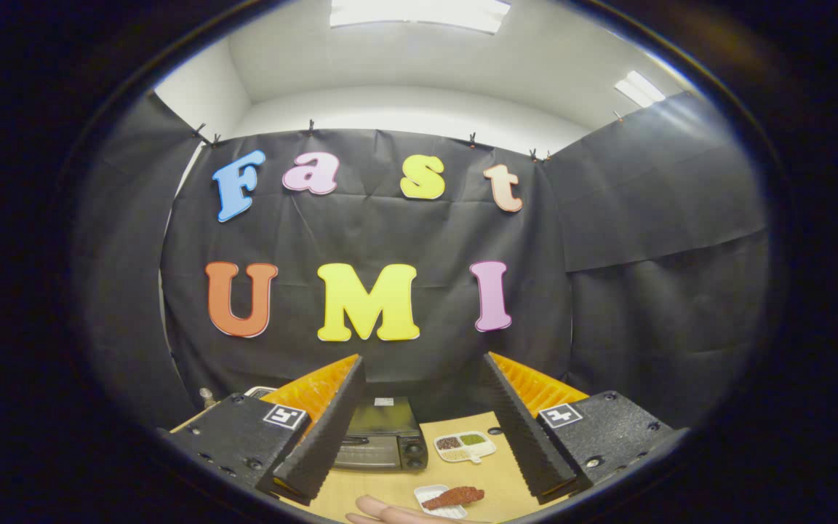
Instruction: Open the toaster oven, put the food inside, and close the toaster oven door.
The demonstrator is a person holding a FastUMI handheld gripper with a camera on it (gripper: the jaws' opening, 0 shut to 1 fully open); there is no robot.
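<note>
The gripper (423, 422) hangs wide open, holding nothing, its ridged fingers (321, 437) spread above a pale wooden table (390, 484). Between them, toward the left and farther off, sits the dark boxy toaster oven (381, 435), door closed, partly hidden behind the left finger. Right of it lies a small divided dish (465, 445). Nearer, a reddish-brown piece of food (454, 497) rests on a white tray (430, 492), beside a hand (390, 511) that is cut off.
</note>
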